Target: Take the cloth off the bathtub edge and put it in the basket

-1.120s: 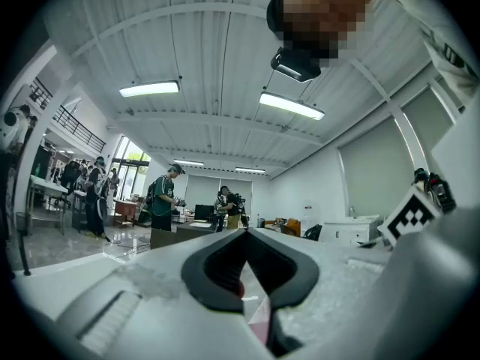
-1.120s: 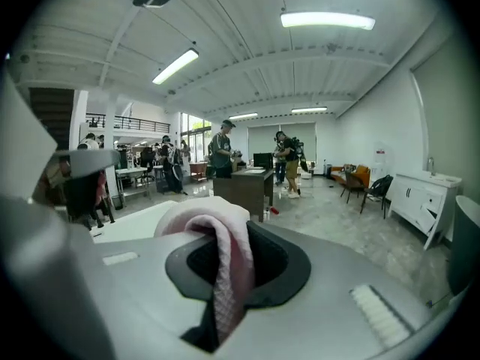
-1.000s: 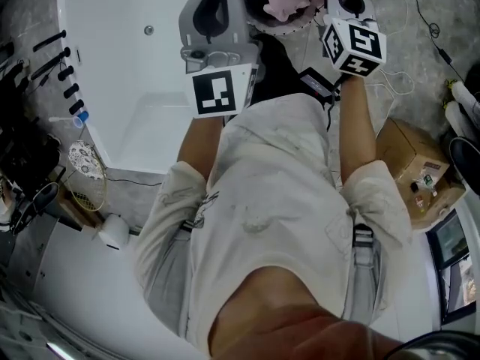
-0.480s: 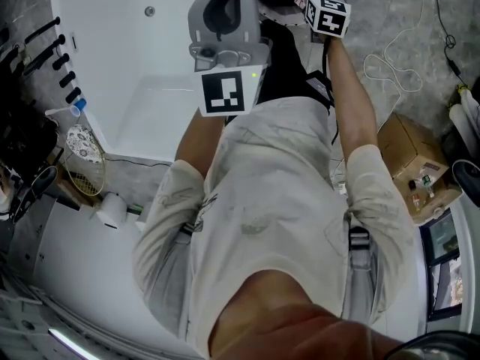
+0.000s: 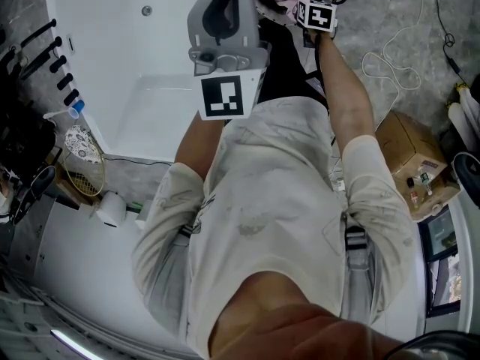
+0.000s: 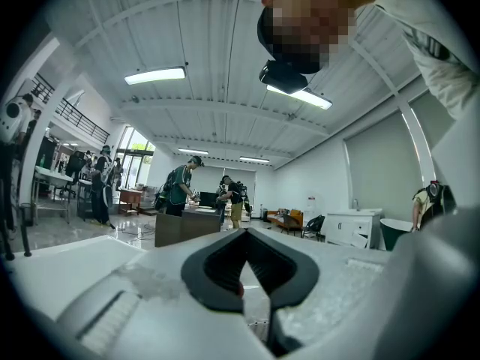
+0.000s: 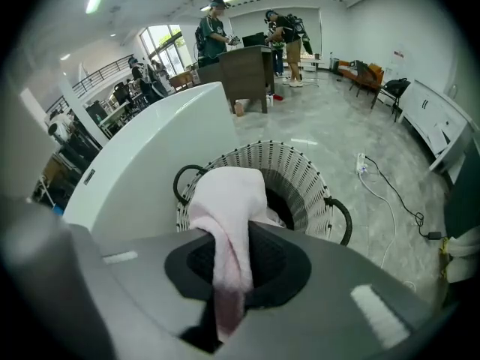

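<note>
we pinch the cloth (image 7: 225, 201) in the right gripper (image 7: 225, 291) over the basket (image 7: 304, 172); only the drop remains. left gripper (image 6: 251, 291) closed, empty.

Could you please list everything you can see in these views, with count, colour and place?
cloth: one, pink, clamped in the right gripper, above the basket
basket: one, white weave with black handles, on the floor beside the bathtub
bathtub: one, white, at the head view's left
cardboard box: one, brown, on the floor at the right
cable: one, white, looped on the floor
people: several, in the background
left gripper: one, grey with black pads, jaws together, empty
right gripper: one, grey with black pads, shut on the cloth
</note>
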The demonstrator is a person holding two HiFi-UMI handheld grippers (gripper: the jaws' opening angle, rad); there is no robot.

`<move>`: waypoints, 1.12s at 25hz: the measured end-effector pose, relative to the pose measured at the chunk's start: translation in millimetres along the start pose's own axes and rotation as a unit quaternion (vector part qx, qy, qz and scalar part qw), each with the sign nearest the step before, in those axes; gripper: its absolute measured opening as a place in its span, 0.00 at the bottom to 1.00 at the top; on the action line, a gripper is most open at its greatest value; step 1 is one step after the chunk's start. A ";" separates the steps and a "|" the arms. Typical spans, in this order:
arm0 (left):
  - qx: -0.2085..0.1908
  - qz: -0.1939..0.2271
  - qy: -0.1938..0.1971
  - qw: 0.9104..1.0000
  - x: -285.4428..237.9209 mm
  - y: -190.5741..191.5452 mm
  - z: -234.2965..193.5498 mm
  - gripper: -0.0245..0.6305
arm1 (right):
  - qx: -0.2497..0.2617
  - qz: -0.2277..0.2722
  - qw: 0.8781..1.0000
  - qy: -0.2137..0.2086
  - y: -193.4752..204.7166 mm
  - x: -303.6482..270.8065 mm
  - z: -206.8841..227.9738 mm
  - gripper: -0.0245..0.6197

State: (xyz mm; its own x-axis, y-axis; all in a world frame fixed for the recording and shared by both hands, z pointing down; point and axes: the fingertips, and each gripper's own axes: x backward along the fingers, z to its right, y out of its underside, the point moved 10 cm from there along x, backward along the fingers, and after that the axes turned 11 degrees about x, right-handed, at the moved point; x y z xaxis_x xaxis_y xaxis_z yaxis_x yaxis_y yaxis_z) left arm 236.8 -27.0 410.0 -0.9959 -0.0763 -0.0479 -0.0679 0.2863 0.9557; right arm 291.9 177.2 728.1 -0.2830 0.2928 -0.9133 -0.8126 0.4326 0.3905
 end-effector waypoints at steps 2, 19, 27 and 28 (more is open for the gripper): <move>0.001 -0.002 0.001 1.000 -2.1 0.2 0.9 0.04 | 0.002 -0.002 1.000 0.000 -2.4 -0.4 0.8 0.10; -0.008 0.004 -0.011 1.000 9.4 -6.5 9.4 0.04 | 0.009 -0.016 0.999 -0.044 7.7 1.7 -5.1 0.41; -0.012 0.027 -0.064 0.997 47.6 -23.6 -9.7 0.04 | 0.040 -0.020 0.998 -0.051 10.0 14.3 -26.6 0.41; -0.014 0.029 -0.073 0.997 54.0 -25.2 -13.2 0.04 | 0.046 -0.021 0.997 -0.053 10.2 15.3 -31.3 0.41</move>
State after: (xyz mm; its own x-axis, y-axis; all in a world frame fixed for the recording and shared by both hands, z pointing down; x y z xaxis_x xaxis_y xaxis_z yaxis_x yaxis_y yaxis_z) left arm 185.5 -50.9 387.2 -0.9963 0.0797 -0.0320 -0.0102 0.2602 0.9655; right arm 263.3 159.4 714.5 -0.1897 0.3588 -0.9140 -0.7717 0.5211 0.3647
